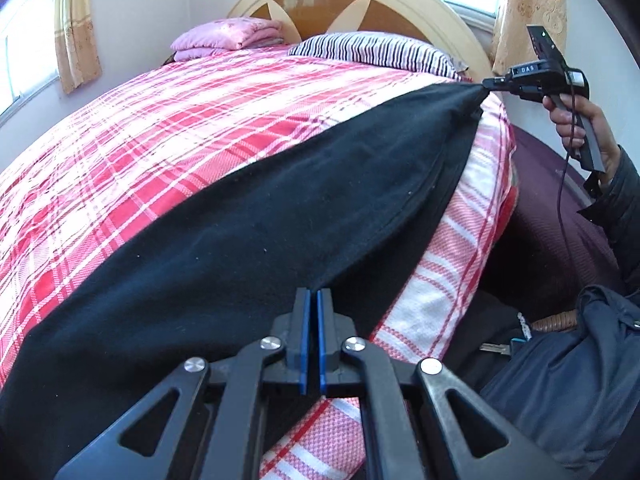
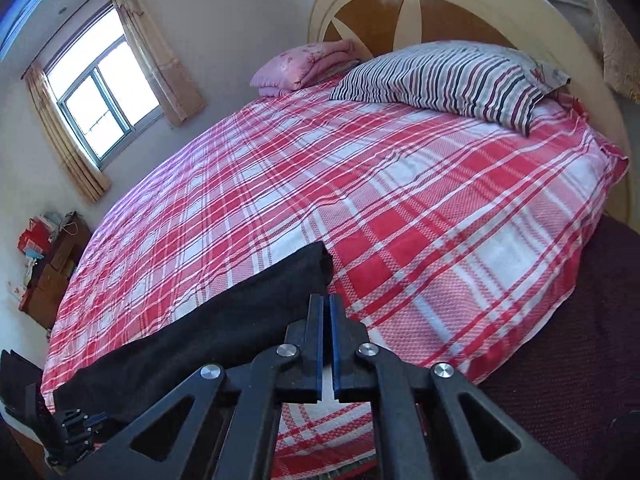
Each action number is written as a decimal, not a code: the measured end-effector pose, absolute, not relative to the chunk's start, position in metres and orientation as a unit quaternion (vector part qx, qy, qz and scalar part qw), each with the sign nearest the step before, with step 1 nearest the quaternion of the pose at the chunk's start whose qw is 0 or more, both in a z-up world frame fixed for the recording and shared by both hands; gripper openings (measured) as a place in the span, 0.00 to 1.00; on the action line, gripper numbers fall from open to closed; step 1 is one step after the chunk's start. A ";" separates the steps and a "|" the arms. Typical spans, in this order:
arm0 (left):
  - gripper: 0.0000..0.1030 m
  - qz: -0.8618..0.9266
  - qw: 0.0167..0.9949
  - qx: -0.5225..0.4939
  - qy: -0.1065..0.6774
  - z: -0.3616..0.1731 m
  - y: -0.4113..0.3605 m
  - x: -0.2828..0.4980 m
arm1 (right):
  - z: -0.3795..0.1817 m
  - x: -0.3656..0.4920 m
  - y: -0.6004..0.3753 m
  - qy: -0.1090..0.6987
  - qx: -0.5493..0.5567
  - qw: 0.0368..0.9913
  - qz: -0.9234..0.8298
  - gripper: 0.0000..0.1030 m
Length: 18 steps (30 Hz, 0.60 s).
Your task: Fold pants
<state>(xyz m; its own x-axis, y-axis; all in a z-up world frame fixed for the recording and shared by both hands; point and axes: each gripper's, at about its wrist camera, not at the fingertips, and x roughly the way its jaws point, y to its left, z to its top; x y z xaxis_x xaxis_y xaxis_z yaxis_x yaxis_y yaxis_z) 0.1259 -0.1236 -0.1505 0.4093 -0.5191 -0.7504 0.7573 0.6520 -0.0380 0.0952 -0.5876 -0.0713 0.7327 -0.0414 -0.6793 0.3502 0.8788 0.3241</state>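
Black pants (image 1: 248, 240) are stretched along the near edge of a bed with a red plaid sheet (image 1: 160, 140). My left gripper (image 1: 314, 296) is shut on one end of the pants. My right gripper (image 1: 490, 82) shows at the far right of the left wrist view, held in a hand, shut on the other end and pulling the cloth taut. In the right wrist view the right gripper (image 2: 325, 300) is shut on the pants (image 2: 208, 332) at their corner, and the left gripper (image 2: 76, 428) shows at the bottom left.
A striped pillow (image 2: 448, 80) and a folded pink blanket (image 2: 308, 66) lie by the rounded headboard (image 2: 420, 4). A window with curtains (image 2: 100, 96) is on the left wall. A wooden cabinet (image 2: 52, 268) stands by the wall. A dark maroon surface (image 2: 560, 340) lies beside the bed.
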 end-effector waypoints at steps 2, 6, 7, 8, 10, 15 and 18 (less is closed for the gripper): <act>0.04 -0.386 0.826 0.153 0.382 -0.151 -0.121 0.126 | -0.072 0.095 -0.590 0.352 0.219 0.903 -0.114 0.02; 0.04 -0.380 0.828 0.136 0.391 -0.157 -0.114 0.132 | -0.080 0.097 -0.597 0.356 0.222 0.898 -0.130 0.02; 0.04 -0.377 0.830 0.128 0.391 -0.156 -0.111 0.134 | -0.081 0.098 -0.598 0.356 0.226 0.898 -0.128 0.02; 0.04 -0.373 0.834 0.115 0.390 -0.154 -0.106 0.137 | -0.081 0.097 -0.600 0.351 0.234 0.899 -0.120 0.02; 0.04 -0.367 0.842 0.094 0.385 -0.147 -0.095 0.141 | -0.079 0.095 -0.600 0.342 0.243 0.902 -0.106 0.02; 0.04 -0.370 0.846 0.081 0.374 -0.137 -0.083 0.140 | -0.072 0.094 -0.598 0.334 0.250 0.906 -0.077 0.02; 0.04 -0.377 0.846 0.131 0.353 -0.144 -0.101 0.124 | -0.078 0.098 -0.594 0.343 0.235 0.905 -0.089 0.02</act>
<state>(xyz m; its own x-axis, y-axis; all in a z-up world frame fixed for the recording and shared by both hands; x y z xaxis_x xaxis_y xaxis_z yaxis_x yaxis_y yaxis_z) 0.1240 -0.1015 -0.1443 0.4667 -0.5450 -0.6965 0.7305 0.6815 -0.0438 0.0984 -0.5937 -0.0781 0.7488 0.0002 -0.6628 0.3227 0.8733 0.3649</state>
